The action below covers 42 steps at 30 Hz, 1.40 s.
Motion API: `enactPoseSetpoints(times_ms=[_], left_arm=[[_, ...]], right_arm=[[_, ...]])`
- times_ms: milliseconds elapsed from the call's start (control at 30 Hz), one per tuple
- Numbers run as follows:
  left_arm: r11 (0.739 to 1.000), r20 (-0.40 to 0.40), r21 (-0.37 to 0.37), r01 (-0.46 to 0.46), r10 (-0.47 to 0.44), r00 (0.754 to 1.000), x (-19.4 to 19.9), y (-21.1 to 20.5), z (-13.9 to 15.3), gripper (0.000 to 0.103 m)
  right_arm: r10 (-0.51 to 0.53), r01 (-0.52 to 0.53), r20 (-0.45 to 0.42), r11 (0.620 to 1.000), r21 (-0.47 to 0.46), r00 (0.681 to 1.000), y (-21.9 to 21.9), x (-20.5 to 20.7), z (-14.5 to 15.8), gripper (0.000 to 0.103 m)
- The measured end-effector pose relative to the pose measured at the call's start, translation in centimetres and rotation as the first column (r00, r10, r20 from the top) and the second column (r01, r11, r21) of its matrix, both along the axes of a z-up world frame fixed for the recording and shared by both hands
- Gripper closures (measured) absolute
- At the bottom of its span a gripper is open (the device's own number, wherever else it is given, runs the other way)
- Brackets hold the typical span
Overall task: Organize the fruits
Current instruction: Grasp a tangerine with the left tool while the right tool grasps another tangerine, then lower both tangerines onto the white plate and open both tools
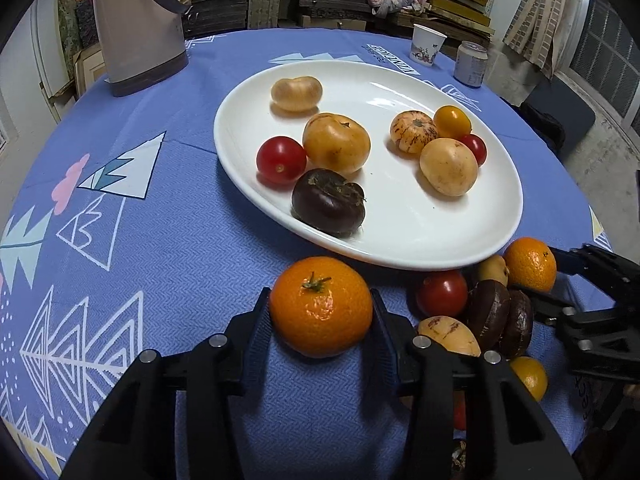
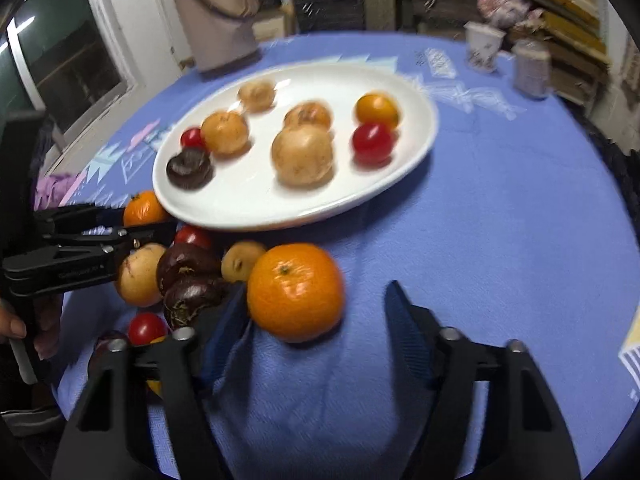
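Left gripper: jaws closed against both sides of tangerine, fruit on blue tablecloth just before white plate rim. Right gripper: jaws spread apart; second tangerine touching inner finger, far finger clear of it. Loose fruit pile between grippers, partly hidden behind left gripper's finger. Right wrist view motion-blurred; plate fruits indistinct.

The plate was white. The tabletop cloth was blue with white triangle outlines and pink shapes. The mandarin was orange, the tomato red, the cup white with flowers.
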<state>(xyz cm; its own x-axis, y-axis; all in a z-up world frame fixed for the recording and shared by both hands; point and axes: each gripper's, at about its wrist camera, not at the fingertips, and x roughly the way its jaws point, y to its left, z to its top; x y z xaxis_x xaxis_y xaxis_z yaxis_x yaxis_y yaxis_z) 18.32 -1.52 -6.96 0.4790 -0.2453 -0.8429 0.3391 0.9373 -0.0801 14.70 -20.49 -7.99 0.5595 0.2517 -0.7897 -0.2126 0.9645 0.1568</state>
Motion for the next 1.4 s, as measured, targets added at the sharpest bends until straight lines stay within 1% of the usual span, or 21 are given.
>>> enactPoseSetpoints(times_ms=[33, 67, 200, 367, 433, 567, 700, 833, 967, 1100, 1233, 1333, 1400], left_arm=[[1.0, 0.0, 0.0, 0.0, 0.0, 1.0, 0.0, 0.0, 0.0, 0.056], [1.0, -0.001, 0.002, 0.001, -0.001, 1.0, 0.0, -0.1, 0.0, 0.056], [1.0, -0.007, 0.004, 0.003, -0.003, 1.0, -0.2, 0.0, 0.1, 0.056], [1.0, 0.014, 0.007, 0.004, -0.004, 1.0, -1.0, 0.2, 0.7, 0.056], [1.0, 0.029, -0.002, 0.001, -0.001, 1.0, -1.2, 0.4, 1.3, 0.056], [1.0, 0.071, -0.006, 0.007, -0.007, 0.997, -1.6, 0.5, 3.7, 0.056], [1.0, 0.094, -0.015, 0.024, -0.022, 0.995, -0.7, 0.0, 5.6, 0.056], [0.999, 0.115, -0.021, 0.041, -0.038, 0.993, 1.0, -1.2, 6.8, 0.056], [0.998, 0.102, -0.036, 0.048, -0.044, 0.994, 3.3, -2.6, 7.1, 0.056], [0.998, 0.075, -0.039, 0.042, -0.039, 0.996, 5.7, -3.8, 6.5, 0.056], [1.0, 0.074, -0.008, 0.018, -0.018, 0.997, 7.8, -4.7, 5.6, 0.056], [1.0, 0.047, -0.018, 0.018, -0.017, 0.999, 9.7, -5.3, 4.9, 0.056], [1.0, 0.041, -0.006, 0.002, -0.002, 0.999, 10.9, -5.6, 4.4, 0.056]], right_arm=[[0.008, -0.008, -0.001, 1.0, 0.009, 1.0, 0.2, 0.2, 0.0, 0.056], [0.007, -0.007, -0.005, 0.999, 0.033, 1.0, 0.1, 0.4, 0.0, 0.056], [-0.013, 0.013, -0.002, 0.998, 0.069, 1.0, -0.5, 0.2, 0.1, 0.057], [-0.029, 0.025, 0.036, 0.996, 0.09, 0.999, -1.8, -0.9, 2.0, 0.057], [-0.033, 0.027, 0.053, 0.995, 0.098, 0.998, -2.2, -1.2, 2.9, 0.057], [-0.025, 0.016, 0.088, 0.994, 0.104, 0.996, -2.6, -1.5, 4.5, 0.057], [-0.006, -0.007, 0.123, 0.994, 0.107, 0.992, -2.5, -0.8, 6.2, 0.057], [0.018, -0.033, 0.146, 0.994, 0.101, 0.989, -1.8, 1.1, 7.5, 0.056], [0.039, -0.052, 0.146, 0.994, 0.092, 0.988, -0.8, 3.6, 7.7, 0.056], [0.045, -0.057, 0.124, 0.995, 0.087, 0.991, -0.3, 6.9, 6.9, 0.056], [0.053, -0.062, 0.105, 0.994, 0.089, 0.993, -0.2, 9.6, 6.1, 0.056], [0.042, -0.049, 0.095, 0.996, 0.074, 0.995, -0.2, 11.6, 5.4, 0.056], [0.023, -0.03, 0.091, 0.997, 0.069, 0.996, -0.5, 12.7, 4.9, 0.056]])
